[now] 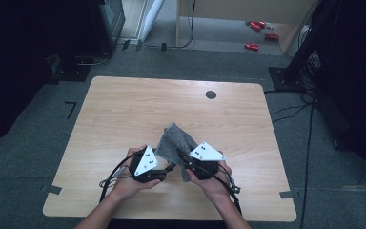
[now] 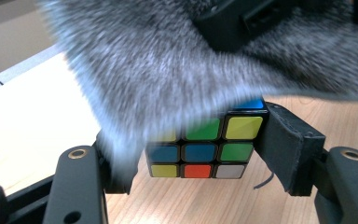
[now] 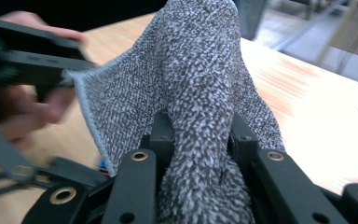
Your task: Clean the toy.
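Near the front edge of the desk (image 1: 124, 95), the left claw (image 2: 200, 154) pinches a colour cube (image 2: 207, 149) between its jaws, holding it steady. The right claw (image 3: 198, 144) is clamped on a bunched fold of grey cloth (image 3: 191, 70) — draped over the cube's top, probably to wipe or wrap it — while both hands sit close together.
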`<state>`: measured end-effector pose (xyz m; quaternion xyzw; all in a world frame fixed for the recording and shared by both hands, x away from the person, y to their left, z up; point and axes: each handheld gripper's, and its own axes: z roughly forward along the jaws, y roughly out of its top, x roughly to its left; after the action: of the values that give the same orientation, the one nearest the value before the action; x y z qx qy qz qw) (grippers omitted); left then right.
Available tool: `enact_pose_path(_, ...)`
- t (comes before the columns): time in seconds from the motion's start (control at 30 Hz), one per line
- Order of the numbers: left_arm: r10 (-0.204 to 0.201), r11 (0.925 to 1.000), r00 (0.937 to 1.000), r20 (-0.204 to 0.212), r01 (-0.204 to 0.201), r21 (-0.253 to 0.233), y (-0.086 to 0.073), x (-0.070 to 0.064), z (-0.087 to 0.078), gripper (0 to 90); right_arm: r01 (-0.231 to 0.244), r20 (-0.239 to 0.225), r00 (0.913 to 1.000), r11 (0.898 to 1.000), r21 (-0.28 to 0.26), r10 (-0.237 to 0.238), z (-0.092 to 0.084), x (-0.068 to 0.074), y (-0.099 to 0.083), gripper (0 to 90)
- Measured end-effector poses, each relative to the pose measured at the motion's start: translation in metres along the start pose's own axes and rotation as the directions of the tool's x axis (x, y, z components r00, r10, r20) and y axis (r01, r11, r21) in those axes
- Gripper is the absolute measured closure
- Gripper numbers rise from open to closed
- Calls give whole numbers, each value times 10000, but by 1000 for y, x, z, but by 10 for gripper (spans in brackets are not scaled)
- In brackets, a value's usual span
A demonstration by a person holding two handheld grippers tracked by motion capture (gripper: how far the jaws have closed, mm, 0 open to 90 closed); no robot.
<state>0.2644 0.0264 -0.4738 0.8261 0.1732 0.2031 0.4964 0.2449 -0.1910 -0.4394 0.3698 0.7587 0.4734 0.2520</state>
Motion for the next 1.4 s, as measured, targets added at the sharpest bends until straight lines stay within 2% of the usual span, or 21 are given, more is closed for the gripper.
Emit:
enact_pose_path(0.1,-80,10000,9999,-117,80,58,-1,2,0,349,-353,442,9984,9993,90,349,-2,-12,-2,706)
enact_pose_path(0.2,-100,9998,9996,-253,105,179,-1,3,1,350,-544,377,9978,9985,-111,548,-7,-16,-1,705)
enact_pose_path(0.23,-82,9998,9996,-258,87,198,-1,3,1,350,-492,235,9985,9985,-219,498,-8,-14,0,707)
enact_pose_path(0.3,-3,9997,9997,-261,10,247,-1,1,2,349,-55,-85,10000,9994,-334,52,-9,-5,2,708)
enact_pose_path(0.4,66,9997,9998,-208,-62,225,0,-1,2,350,348,-583,9976,9991,-243,-362,-6,11,3,708)
enact_pose_path(0.47,60,9997,9998,-185,-56,217,1,-2,2,349,663,-579,9961,9978,-96,-667,-2,20,1,707)
enact_pose_path(0.53,55,9997,9998,-198,-51,223,0,-1,1,349,808,-418,9958,9967,-54,-810,1,23,-1,705)
enact_pose_path(0.63,73,9998,9998,-207,-69,201,0,-1,0,350,701,-196,9973,9975,-39,-702,2,20,-3,704)
enact_pose_path(0.93,-129,9999,9994,-328,130,34,1,3,-2,349,47,910,9958,10000,26,-49,-4,-8,-6,703)
enact_pose_path(1.0,-150,9999,9992,-360,152,50,1,4,-2,349,-158,846,9963,9997,-166,171,-8,-10,-4,703)
enact_pose_path(1.07,-129,9999,9994,-332,133,108,1,3,-2,349,-149,555,9983,9990,-410,172,-11,-6,-1,703)
enact_pose_path(1.13,-56,9999,9996,-289,60,140,1,2,-1,349,86,168,9998,9983,-569,-77,-11,4,2,702)
enact_pose_path(1.23,38,9999,9997,-232,-35,102,2,0,-1,349,467,-281,9984,9976,-520,-482,-8,18,3,701)
enact_pose_path(1.33,26,10000,9997,-232,-26,20,3,-1,-2,349,643,-318,9974,9974,-322,-653,-3,22,0,701)
enact_pose_path(1.4,3,10000,9999,-153,-4,-44,3,1,-4,349,485,-229,9985,9983,-321,-493,-2,18,-2,700)
